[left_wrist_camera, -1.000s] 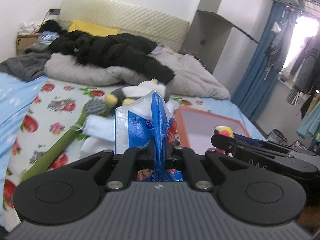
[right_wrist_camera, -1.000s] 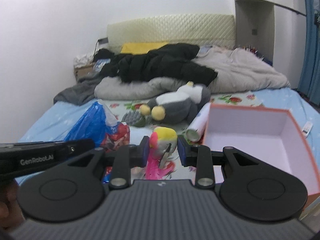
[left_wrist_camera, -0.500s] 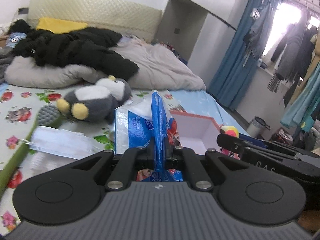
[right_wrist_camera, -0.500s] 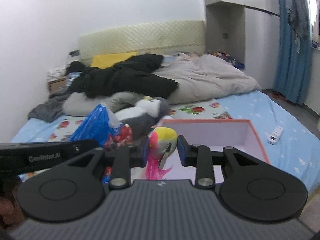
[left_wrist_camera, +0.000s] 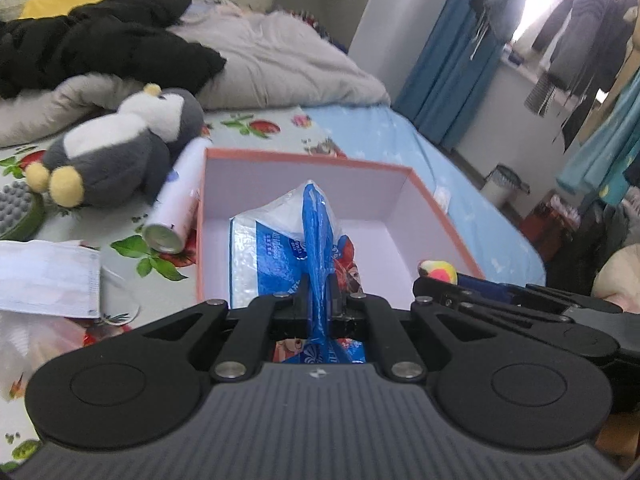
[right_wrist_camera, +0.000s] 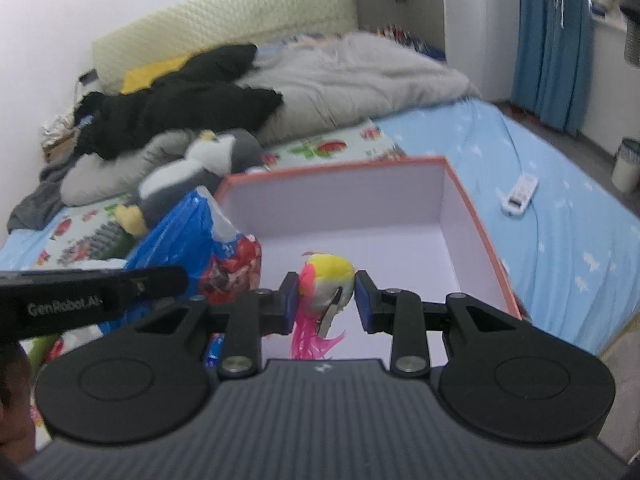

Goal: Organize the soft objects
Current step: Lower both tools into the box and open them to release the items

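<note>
carrying: we hold two soft things over the pink-rimmed box (left_wrist_camera: 304, 160) so both can go in together.
face mask pack (left_wrist_camera: 48, 276): lies flat on the fruit-print sheet at far left, apart from the box; we judge it is left for a later trip.
penguin plush (left_wrist_camera: 120, 148): on its side near the box's far left corner, with a spray can (left_wrist_camera: 176, 204) between it and the box wall, so the wall there is crowded.
left gripper (left_wrist_camera: 319, 296): pressed together on a fold of the blue tissue pack (left_wrist_camera: 280, 248); pinching thin film lets the pack hang over the box floor.
box interior (right_wrist_camera: 380, 248): bare, so we judge nothing has been dropped yet.
right gripper (right_wrist_camera: 326, 300): partly closed, pinching the yellow-and-pink plush toy (right_wrist_camera: 328, 280) by its round head, pink tassels (right_wrist_camera: 310, 338) dangling over the box's near side.
</note>
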`<state>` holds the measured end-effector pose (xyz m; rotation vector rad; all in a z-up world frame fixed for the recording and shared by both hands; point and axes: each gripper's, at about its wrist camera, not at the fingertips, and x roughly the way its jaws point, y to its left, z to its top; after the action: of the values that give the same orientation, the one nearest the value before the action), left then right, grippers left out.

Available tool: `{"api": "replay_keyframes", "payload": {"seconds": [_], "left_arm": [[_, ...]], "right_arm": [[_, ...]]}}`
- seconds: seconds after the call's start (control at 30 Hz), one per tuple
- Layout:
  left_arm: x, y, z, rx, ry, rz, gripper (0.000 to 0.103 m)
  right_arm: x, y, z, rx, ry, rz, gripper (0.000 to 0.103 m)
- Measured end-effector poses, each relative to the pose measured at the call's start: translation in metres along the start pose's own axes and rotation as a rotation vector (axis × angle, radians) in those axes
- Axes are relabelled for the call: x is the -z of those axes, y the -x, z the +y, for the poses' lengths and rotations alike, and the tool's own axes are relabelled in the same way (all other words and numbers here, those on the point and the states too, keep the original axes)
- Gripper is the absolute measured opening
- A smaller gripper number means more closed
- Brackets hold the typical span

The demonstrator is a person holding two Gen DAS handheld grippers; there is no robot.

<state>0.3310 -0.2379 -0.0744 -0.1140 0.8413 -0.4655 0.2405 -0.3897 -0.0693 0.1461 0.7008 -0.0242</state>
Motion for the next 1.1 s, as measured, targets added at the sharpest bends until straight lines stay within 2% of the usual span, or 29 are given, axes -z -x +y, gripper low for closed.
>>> {"api": "replay_keyframes", "payload": {"seconds": [0.1, 0.27, 0.57, 0.6, 0.63, 0.7, 0.87, 1.1], "left_arm": [[-0.001, -0.029, 0.0, -0.009, -0.012, 0.065, 0.007], [0.001, -0.062, 0.002, -0.006, -0.016, 0.126, 0.007], [0.008, -0.08, 0.002, 0.001, -0.019, 0.154, 0.008], [0.008, -0.079, 0.002, 0.004, -0.015, 0.155, 0.013], [0.007, -0.076, 0.002, 0.001, -0.015, 0.161, 0.023], [0.007, -0.067, 0.0, -0.009, -0.022, 0.14, 0.03], [0.003, -0.032, -0.005, -0.012, -0.036, 0.082, 0.03], [0.003, 0.036, -0.014, -0.019, -0.059, -0.016, 0.03]], "right_arm": [[0.005, -0.022, -0.011, 0.005, -0.024, 0.047, 0.033], [0.012, -0.055, -0.025, 0.016, -0.048, 0.111, 0.033], [0.019, -0.08, -0.038, 0.038, -0.082, 0.169, 0.035], [0.019, -0.08, -0.039, 0.039, -0.089, 0.171, 0.035], [0.02, -0.079, -0.04, 0.042, -0.091, 0.172, 0.036], [0.019, -0.077, -0.04, 0.044, -0.094, 0.175, 0.038], [0.015, -0.053, -0.034, 0.041, -0.087, 0.142, 0.038], [0.002, -0.002, -0.018, 0.022, -0.073, 0.037, 0.038]]}}
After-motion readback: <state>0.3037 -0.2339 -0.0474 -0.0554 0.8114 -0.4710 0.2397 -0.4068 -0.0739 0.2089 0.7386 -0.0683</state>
